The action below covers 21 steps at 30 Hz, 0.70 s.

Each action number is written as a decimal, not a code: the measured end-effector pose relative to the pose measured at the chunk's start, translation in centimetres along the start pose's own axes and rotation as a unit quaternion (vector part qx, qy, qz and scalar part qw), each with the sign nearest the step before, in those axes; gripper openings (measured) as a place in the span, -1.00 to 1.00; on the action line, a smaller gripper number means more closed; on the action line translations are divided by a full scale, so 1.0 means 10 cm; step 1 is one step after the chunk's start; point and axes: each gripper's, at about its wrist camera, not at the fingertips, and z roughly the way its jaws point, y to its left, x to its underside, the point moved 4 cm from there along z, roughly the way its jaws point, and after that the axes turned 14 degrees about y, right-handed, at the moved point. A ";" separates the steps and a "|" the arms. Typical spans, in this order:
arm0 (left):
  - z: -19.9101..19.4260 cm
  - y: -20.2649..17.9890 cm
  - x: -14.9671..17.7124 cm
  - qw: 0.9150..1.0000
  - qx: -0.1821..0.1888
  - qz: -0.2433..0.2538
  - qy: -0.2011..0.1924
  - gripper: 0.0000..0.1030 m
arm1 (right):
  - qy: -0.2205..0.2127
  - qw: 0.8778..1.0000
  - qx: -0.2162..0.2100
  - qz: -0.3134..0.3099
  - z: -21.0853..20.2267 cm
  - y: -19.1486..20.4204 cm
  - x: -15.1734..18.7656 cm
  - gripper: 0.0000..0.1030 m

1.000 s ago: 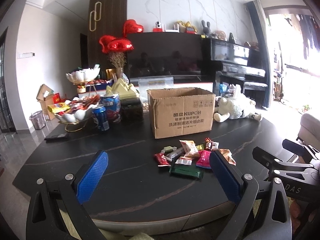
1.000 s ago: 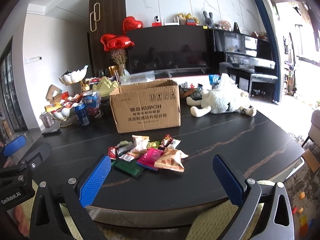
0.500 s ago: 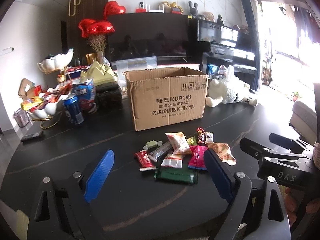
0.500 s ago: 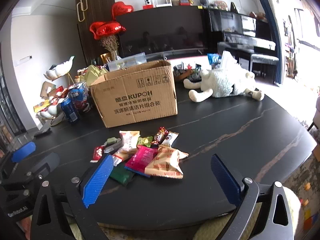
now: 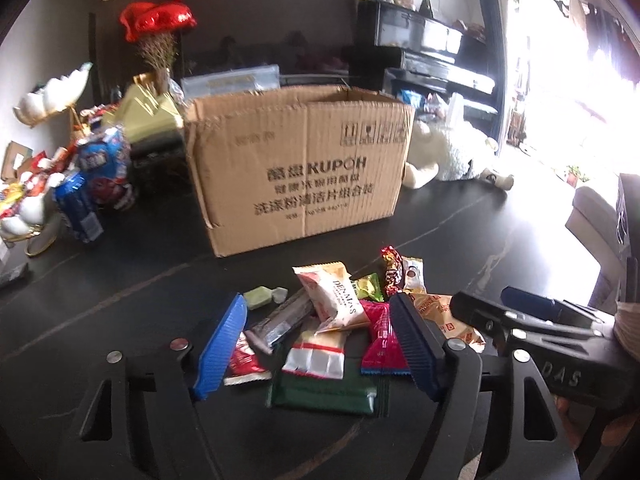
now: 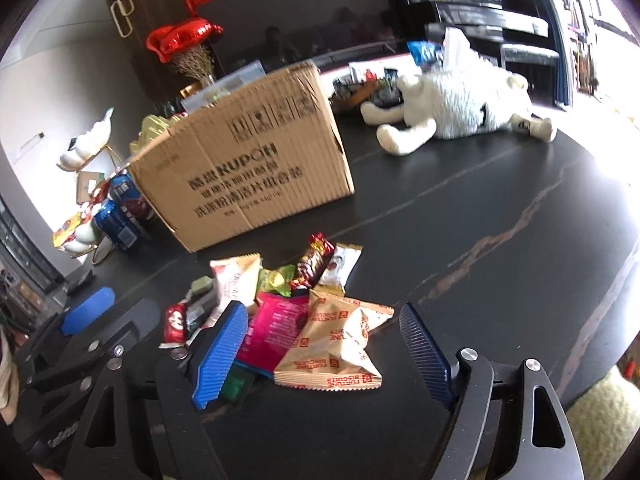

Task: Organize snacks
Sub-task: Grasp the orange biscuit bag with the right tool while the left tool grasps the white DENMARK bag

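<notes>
A: Both grippers have dropped toward the snack pile since the earlier frames; the pile and the cardboard box fill far more of each view now.

B: Jaws?

A: Left gripper: jaws have just been closing but stand apart, nothing pinched. Its blue pads frame a white-and-red packet, a green packet and a pink packet lying on the table; whether a pad touches any, cannot tell.

B: Right one?

A: Right gripper: also just been closing, also apart. A tan biscuit bag lies between its pads, a pink packet beside the left pad. No squeeze visible.

B: Where do the snacks sit?

A: Loose heap on the dark table, just in front of the box, apart from it. Box open at top, printed side facing the cameras.

B: Surroundings?

A: White plush toy lying right of the box. Blue can and a shell-shaped dish of sweets to the left. Red heart balloons behind. Each gripper shows at the edge of the other's view.
</notes>
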 end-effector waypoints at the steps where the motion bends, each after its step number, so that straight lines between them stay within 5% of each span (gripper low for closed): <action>1: 0.05 -0.01 -0.01 1.000 0.001 0.001 0.004 0.33 | 0.006 1.000 -0.001 0.001 0.04 -0.01 0.00 0.46; 10: 0.55 -0.05 -0.01 0.998 0.032 0.004 0.054 0.03 | 0.043 0.999 -0.009 0.001 0.28 -0.06 0.03 0.27; 21: 0.78 -0.09 -0.03 0.997 0.036 0.008 0.064 -0.22 | 0.051 0.999 -0.008 -0.014 0.35 -0.04 0.02 0.09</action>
